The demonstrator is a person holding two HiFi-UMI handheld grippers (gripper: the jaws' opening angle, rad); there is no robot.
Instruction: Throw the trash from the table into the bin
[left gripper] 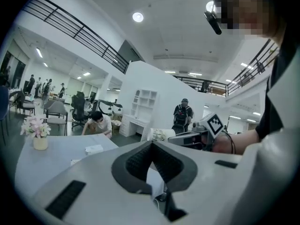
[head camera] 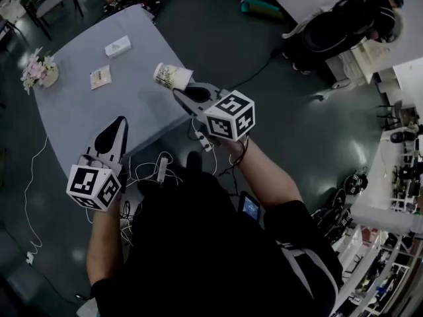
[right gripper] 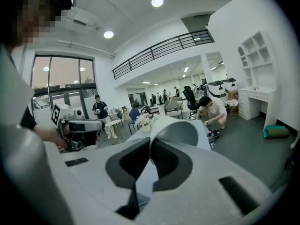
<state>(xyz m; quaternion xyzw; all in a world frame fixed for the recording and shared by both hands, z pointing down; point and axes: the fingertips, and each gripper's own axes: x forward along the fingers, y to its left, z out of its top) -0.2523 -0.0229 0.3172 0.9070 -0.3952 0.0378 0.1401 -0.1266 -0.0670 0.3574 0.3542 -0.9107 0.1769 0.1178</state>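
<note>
The right gripper (head camera: 183, 92) is clamped on the rim of a paper cup (head camera: 172, 76), held above the table's (head camera: 73, 121) edge. The left gripper (head camera: 120, 121), jaws together and empty, hangs over the table's near edge. A white box (head camera: 117, 46) and what may be a packet (head camera: 100, 77) lie on the table.

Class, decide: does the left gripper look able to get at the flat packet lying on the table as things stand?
Probably yes: the left gripper is empty, jaws together, and bare table lies between it and the flat packet. It must open first.
</note>
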